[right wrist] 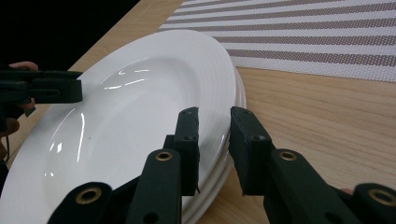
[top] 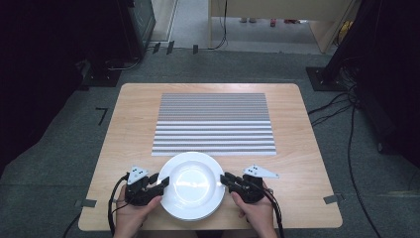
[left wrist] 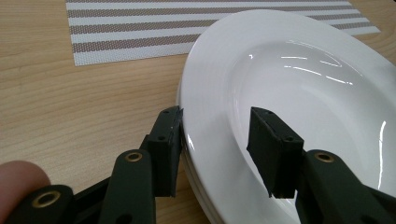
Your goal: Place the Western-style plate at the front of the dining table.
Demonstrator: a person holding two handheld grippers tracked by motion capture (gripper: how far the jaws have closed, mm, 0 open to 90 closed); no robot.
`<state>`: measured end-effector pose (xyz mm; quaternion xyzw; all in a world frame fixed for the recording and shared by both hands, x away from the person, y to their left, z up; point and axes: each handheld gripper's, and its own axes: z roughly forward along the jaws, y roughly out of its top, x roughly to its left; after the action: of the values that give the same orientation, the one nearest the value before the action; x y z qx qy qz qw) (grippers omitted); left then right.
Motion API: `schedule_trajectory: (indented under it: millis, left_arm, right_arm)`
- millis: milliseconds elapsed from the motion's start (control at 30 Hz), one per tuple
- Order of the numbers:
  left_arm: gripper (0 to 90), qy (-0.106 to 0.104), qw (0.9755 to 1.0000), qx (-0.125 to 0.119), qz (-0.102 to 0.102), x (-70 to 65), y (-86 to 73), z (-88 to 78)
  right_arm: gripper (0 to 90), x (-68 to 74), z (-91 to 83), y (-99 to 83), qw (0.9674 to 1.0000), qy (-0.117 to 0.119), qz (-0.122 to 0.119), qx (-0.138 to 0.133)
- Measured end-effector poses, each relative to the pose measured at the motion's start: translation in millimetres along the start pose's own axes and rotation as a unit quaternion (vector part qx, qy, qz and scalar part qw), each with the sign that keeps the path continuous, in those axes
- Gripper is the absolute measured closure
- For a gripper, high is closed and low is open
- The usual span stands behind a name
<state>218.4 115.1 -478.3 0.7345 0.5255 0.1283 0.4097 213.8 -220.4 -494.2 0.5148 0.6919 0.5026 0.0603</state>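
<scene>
- The left gripper [top: 161,184] has the near-left rim of the round white ceramic plate stack [top: 190,184] between its jaws: the outer jaw touches the rim edge, the inner one hangs over the well.
- The right gripper [top: 227,179] straddles the opposite rim, jaws close around it; whether they press, I cannot tell.
- The plates rest on the pale wooden counter [top: 124,129], the striped woven placemat [top: 214,123] just beyond both grippers.
</scene>
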Motion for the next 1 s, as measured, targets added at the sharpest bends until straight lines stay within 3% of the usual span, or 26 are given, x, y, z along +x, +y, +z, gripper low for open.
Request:
schedule_trajectory:
  millis: [167,333,467,667,833,1000]
  left_arm:
    - [56.7,-0.001,1.0000,0.000,-0.001,0.7,-0.2,-0.2]
    - [56.5,0.001,1.0000,0.000,0.001,0.0,-0.4,-0.2]
    - [56.4,-0.003,1.0000,0.001,-0.002,0.8,-0.3,-0.6]
    - [56.4,-0.004,1.0000,0.001,0.000,0.9,-0.3,-0.7]
    - [56.4,-0.011,0.9999,-0.005,-0.004,2.2,1.7,-4.7]
    - [56.5,-0.019,0.9998,-0.006,-0.008,3.9,2.6,-6.2]
  right_arm:
    - [74.5,-1.4,0.0,-0.3,1.0000,0.004,0.007,-0.002]
    - [74.8,-2.9,0.7,-3.3,0.9990,0.009,0.039,-0.018]
    - [75.8,-3.9,-0.6,-2.7,0.9983,0.012,0.055,-0.013]
    - [76.5,-4.0,-1.3,-2.7,0.9979,0.013,0.062,-0.013]
    - [77.3,-9.1,-2.8,-3.3,0.9944,0.031,0.098,-0.022]
    - [77.3,-12.3,-4.0,-2.6,0.9919,0.042,0.117,-0.028]
